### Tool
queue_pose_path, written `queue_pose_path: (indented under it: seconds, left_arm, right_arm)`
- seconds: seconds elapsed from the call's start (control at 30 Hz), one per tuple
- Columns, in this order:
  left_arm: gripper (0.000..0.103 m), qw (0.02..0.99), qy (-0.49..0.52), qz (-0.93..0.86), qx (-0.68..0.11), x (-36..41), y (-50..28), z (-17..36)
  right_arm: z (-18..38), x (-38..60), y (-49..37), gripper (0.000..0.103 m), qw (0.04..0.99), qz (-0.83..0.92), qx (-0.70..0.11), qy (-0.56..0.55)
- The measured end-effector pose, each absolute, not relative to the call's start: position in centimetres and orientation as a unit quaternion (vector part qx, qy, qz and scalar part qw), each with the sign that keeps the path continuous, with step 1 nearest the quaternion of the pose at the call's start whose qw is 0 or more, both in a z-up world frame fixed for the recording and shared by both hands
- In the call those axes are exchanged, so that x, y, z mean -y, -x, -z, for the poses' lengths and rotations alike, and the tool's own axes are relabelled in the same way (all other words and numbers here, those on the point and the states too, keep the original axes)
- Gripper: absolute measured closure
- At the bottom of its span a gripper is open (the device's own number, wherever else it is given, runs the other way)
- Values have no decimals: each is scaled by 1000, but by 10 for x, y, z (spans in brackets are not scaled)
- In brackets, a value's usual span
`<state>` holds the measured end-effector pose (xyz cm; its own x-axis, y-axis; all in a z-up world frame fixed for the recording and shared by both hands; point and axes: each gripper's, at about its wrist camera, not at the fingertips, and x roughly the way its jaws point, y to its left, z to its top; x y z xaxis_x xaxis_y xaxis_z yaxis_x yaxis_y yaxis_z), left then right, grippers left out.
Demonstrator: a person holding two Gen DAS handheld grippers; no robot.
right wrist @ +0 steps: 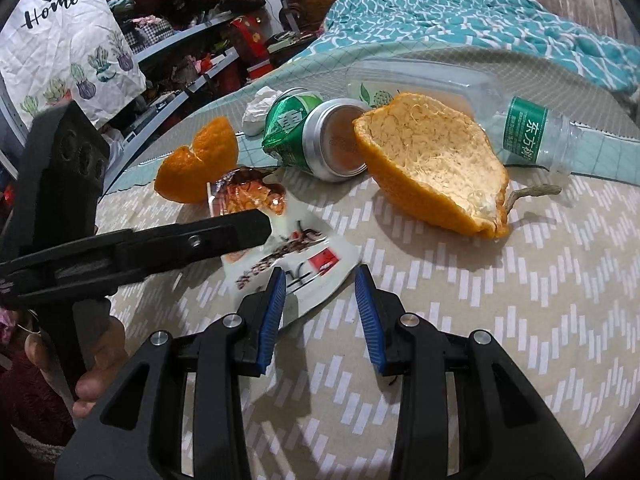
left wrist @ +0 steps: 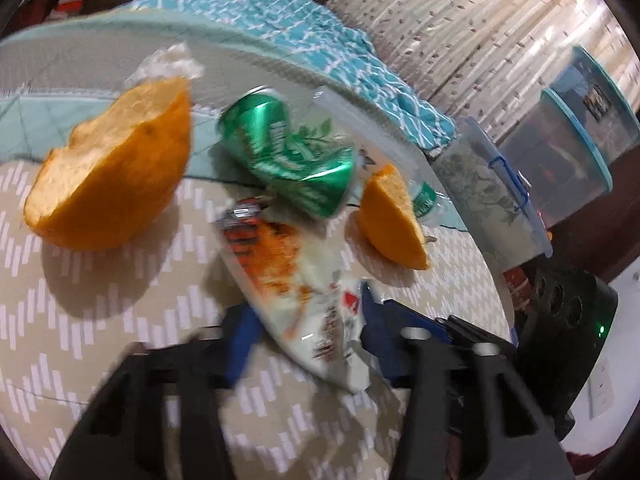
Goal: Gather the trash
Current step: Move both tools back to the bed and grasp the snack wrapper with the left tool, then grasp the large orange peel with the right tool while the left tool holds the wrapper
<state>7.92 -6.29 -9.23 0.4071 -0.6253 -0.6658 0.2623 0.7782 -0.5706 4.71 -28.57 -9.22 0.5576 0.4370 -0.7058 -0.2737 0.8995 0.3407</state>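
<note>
A torn white and orange snack wrapper (left wrist: 296, 280) (right wrist: 288, 256) lies flat on the beige patterned bedcover (right wrist: 520, 320). My left gripper (left wrist: 308, 332) straddles it, blurred, its blue pads apart and not pressing on it. From the right wrist view the left gripper (right wrist: 260, 228) reaches in from the left over the wrapper. My right gripper (right wrist: 320, 280) is open, with the wrapper's near corner between its tips. Behind lie a crushed green can (right wrist: 292, 136) (left wrist: 288, 152), two orange peel halves (right wrist: 432, 160) (right wrist: 200, 160), a clear bottle (right wrist: 528, 132) and a crumpled tissue (right wrist: 260, 112).
A teal quilt (right wrist: 480, 20) is bunched at the back of the bed. Lidded storage bins (left wrist: 560, 152) stand beyond the bed's right edge. A white "Home" bag (right wrist: 60, 40) and cluttered shelves fill the left. A hand (right wrist: 100, 360) grips the left tool.
</note>
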Motion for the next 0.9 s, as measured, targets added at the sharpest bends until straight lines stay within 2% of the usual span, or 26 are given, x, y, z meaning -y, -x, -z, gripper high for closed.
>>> queue_pose_path:
  seconds: [0.03, 0.13, 0.7, 0.77, 0.9]
  left_arm:
    - [92, 809, 206, 270, -479, 59, -82, 97]
    - [94, 780, 274, 279, -488, 41, -90, 110]
    - [95, 784, 285, 270, -480, 34, -87, 109]
    - [95, 784, 286, 270, -480, 34, -87, 109]
    - [95, 785, 284, 270, -480, 35, -87, 109]
  right_arm:
    - [92, 286, -47, 64, 877, -203, -424, -98]
    - [92, 285, -47, 64, 877, -204, -424, -101]
    - [89, 293, -40, 62, 881, -198, -410, -129]
    - [89, 297, -40, 54, 882, -197, -406, -135]
    - [88, 299, -40, 53, 883, -196, -402, -141]
